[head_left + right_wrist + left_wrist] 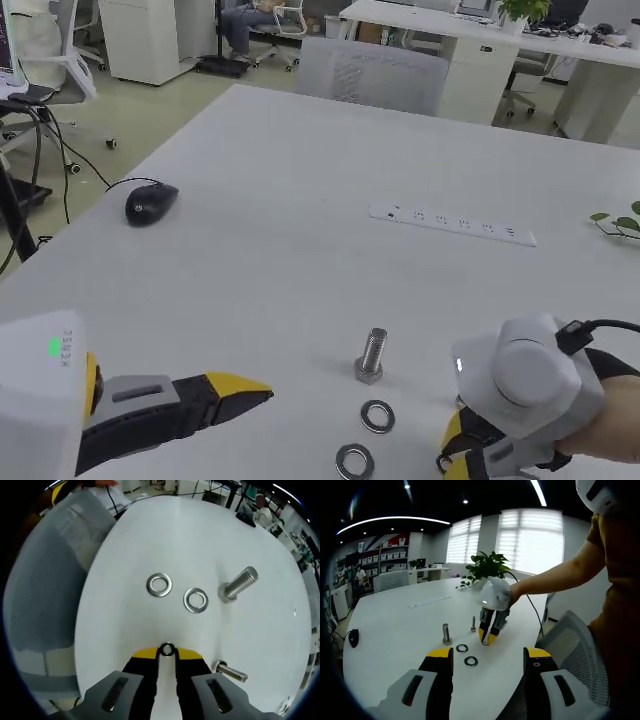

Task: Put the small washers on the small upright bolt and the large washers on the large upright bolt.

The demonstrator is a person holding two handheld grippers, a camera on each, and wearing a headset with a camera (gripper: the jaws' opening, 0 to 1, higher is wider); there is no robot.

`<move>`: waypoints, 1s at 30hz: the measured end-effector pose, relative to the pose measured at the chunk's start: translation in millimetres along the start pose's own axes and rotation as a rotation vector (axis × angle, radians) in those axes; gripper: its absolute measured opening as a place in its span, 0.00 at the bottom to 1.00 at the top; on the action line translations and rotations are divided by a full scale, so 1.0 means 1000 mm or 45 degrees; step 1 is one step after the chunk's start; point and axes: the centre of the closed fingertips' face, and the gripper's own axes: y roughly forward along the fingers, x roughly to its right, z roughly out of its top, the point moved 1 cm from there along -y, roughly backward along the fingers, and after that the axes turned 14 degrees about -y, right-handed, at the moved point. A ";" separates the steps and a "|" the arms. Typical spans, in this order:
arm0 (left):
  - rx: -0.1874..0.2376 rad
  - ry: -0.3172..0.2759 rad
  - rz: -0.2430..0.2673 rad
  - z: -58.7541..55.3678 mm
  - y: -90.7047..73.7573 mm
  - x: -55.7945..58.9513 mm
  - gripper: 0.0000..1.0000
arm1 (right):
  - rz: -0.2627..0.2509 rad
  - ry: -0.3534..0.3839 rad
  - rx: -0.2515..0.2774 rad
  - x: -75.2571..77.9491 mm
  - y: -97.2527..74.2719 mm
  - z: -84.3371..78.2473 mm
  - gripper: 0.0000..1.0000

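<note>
The large bolt [371, 357] stands upright on the white table [300, 200], with two large washers [377, 415] [354, 461] lying flat just in front of it. In the right gripper view, my right gripper [167, 655] is shut on a small washer [167, 650] held edge-up at its tips, above the table. The small bolt [229, 672] stands close to its right, and the large bolt [240, 584] and both large washers [159, 585] [196, 600] lie beyond. My left gripper [489, 655] stands open with nothing in it, off to the left [245, 388].
A black mouse [150, 203] lies at the far left and a white power strip [452, 223] across the middle. Plant leaves [620, 222] reach in at the right edge. A grey mesh chair [45, 580] stands by the near table edge.
</note>
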 end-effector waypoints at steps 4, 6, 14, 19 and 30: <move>-0.005 0.000 0.001 -0.001 0.000 -0.001 0.55 | 0.002 0.017 -0.002 0.000 0.000 0.000 0.13; -0.005 -0.001 -0.001 -0.001 0.001 0.000 0.55 | -0.001 0.029 -0.002 0.000 -0.001 -0.001 0.12; -0.013 0.003 -0.005 -0.001 0.004 -0.001 0.55 | -0.023 0.053 -0.010 0.002 -0.016 -0.011 0.12; -0.024 0.006 -0.016 -0.003 0.007 0.000 0.55 | -0.066 0.057 -0.031 0.008 -0.031 -0.021 0.12; -0.027 0.003 -0.025 -0.003 0.008 0.001 0.55 | -0.138 0.083 -0.050 0.026 -0.054 -0.033 0.12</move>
